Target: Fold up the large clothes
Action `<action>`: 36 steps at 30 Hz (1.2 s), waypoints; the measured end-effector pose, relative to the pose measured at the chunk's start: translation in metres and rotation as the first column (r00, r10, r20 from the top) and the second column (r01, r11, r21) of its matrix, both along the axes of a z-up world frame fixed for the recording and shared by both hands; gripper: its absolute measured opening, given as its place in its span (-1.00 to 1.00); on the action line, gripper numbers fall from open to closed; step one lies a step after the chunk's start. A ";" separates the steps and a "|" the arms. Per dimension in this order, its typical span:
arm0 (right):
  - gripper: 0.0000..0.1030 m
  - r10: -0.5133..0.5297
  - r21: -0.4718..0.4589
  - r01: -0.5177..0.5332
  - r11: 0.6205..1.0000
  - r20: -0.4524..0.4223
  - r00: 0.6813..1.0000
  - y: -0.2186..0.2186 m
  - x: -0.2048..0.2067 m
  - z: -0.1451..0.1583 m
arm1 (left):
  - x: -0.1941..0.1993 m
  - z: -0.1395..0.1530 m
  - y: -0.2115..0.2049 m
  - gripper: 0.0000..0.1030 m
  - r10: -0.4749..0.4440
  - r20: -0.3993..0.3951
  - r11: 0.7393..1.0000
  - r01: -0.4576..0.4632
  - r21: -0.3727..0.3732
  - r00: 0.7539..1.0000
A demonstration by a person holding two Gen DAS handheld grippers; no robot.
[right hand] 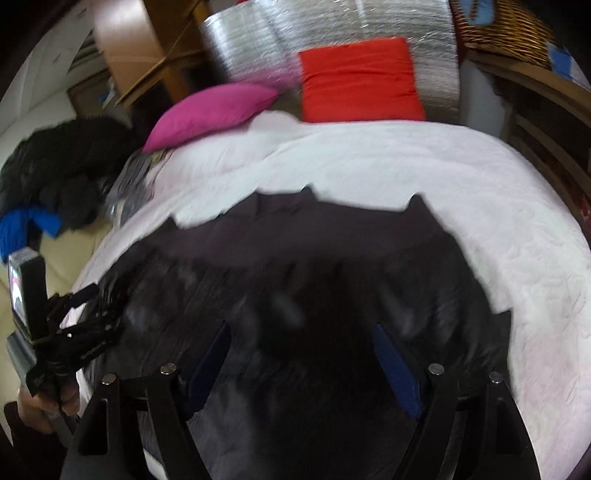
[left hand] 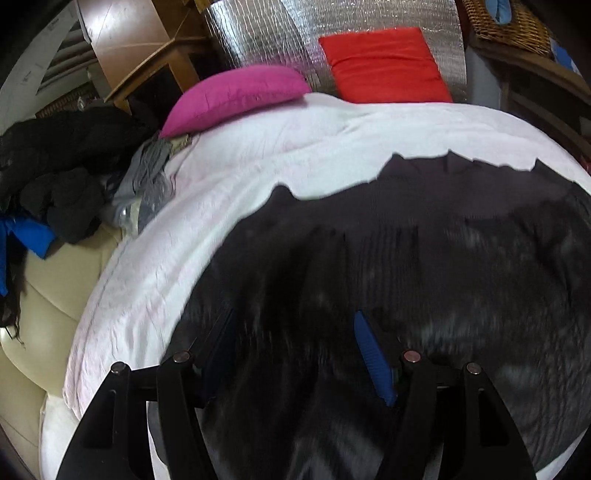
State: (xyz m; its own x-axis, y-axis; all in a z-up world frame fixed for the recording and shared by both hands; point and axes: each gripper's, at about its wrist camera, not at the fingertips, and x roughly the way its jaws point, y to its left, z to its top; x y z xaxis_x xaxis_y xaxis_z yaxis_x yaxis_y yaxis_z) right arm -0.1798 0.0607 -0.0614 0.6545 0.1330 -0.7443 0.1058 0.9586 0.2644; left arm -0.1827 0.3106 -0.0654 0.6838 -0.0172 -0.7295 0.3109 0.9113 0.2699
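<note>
Garment (left hand: 406, 240), dark grey to black, large, spread flat on the bed (left hand: 258, 155) over a white quilted cover; nap looks soft and slightly fuzzy, far hem ragged in outline. Long axis runs side to side across both views. It lies directly beneath and ahead of both sets of jaws. Left gripper (left hand: 295, 354): jaws released, blue pads apart over the cloth, gripping nothing. Right gripper (right hand: 306, 365): jaws likewise released, empty. Right hand seems nearer the garment's right edge, left hand nearer its left. Behind: magenta cushion (left hand: 236, 96), red cushion (left hand: 384, 62), silver foil panel (left hand: 258, 33).
</note>
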 end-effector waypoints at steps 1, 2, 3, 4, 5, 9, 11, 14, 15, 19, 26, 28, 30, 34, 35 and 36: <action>0.58 0.011 -0.015 -0.012 1.000 -0.028 1.000 0.007 0.001 -0.007 | -0.001 -0.004 0.001 0.29 0.000 0.003 1.000 0.000 0.006 1.000; 0.58 0.019 -0.029 -0.021 0.999 -0.060 0.998 0.012 0.004 -0.014 | -0.002 -0.007 0.001 0.29 -0.004 0.009 1.000 0.004 0.015 1.000; 0.58 0.025 -0.051 -0.030 0.998 -0.092 0.995 0.016 0.008 -0.021 | -0.002 -0.009 0.002 0.29 -0.013 0.015 1.000 0.012 0.018 1.000; 0.58 0.033 -0.073 -0.042 0.996 -0.115 0.993 0.020 0.011 -0.027 | -0.004 -0.010 0.003 0.29 -0.017 0.020 1.000 0.017 0.019 1.000; 0.58 0.035 -0.085 -0.045 0.995 -0.122 0.992 0.022 0.013 -0.027 | -0.004 -0.012 0.004 0.30 -0.023 0.025 1.000 0.023 0.020 0.999; 0.58 -0.003 -0.018 0.002 1.000 -0.069 0.998 0.009 0.015 -0.011 | -0.003 -0.013 0.006 0.31 -0.027 0.022 1.000 0.026 0.011 0.999; 0.58 -0.043 0.011 0.043 0.999 -0.015 0.999 -0.001 0.015 0.002 | -0.002 -0.014 0.006 0.31 -0.028 0.022 1.000 0.028 0.012 0.999; 0.58 -0.124 0.045 0.123 0.991 0.018 0.992 -0.019 0.022 0.011 | -0.004 -0.015 0.004 0.31 -0.034 0.034 0.999 0.033 0.023 0.999; 0.58 -0.147 0.078 0.147 0.986 -0.003 0.989 -0.027 0.029 0.010 | -0.004 -0.016 0.004 0.31 -0.035 0.036 0.999 0.035 0.024 0.999; 0.58 -0.203 0.195 0.246 0.949 -0.219 0.954 -0.053 0.054 -0.036 | -0.005 -0.017 0.006 0.32 -0.042 0.041 0.999 0.041 0.021 0.998; 0.58 -0.190 0.277 0.230 0.933 -0.164 0.968 -0.056 0.042 -0.022 | -0.007 -0.017 0.009 0.33 -0.043 0.040 0.999 0.043 0.020 0.998; 0.59 -0.192 0.276 0.214 0.937 -0.104 0.976 -0.062 0.028 -0.009 | -0.007 -0.017 0.010 0.35 -0.044 0.041 0.999 0.043 0.021 0.998; 0.59 -0.207 0.269 0.215 0.939 -0.058 0.977 -0.069 0.016 0.001 | -0.007 -0.017 0.010 0.39 -0.040 0.044 0.999 0.039 0.024 0.998; 0.59 -0.222 0.289 0.220 0.932 -0.026 0.975 -0.085 0.001 0.008 | -0.007 -0.017 0.010 0.41 -0.034 0.047 0.999 0.032 0.029 0.998; 0.59 -0.223 0.291 0.221 0.931 -0.024 0.974 -0.089 -0.002 0.009 | -0.008 -0.018 0.010 0.41 -0.034 0.049 0.999 0.032 0.033 0.998; 0.59 -0.213 0.300 0.210 0.930 -0.025 0.977 -0.091 -0.004 0.008 | -0.008 -0.018 0.010 0.42 -0.035 0.051 0.999 0.033 0.037 0.998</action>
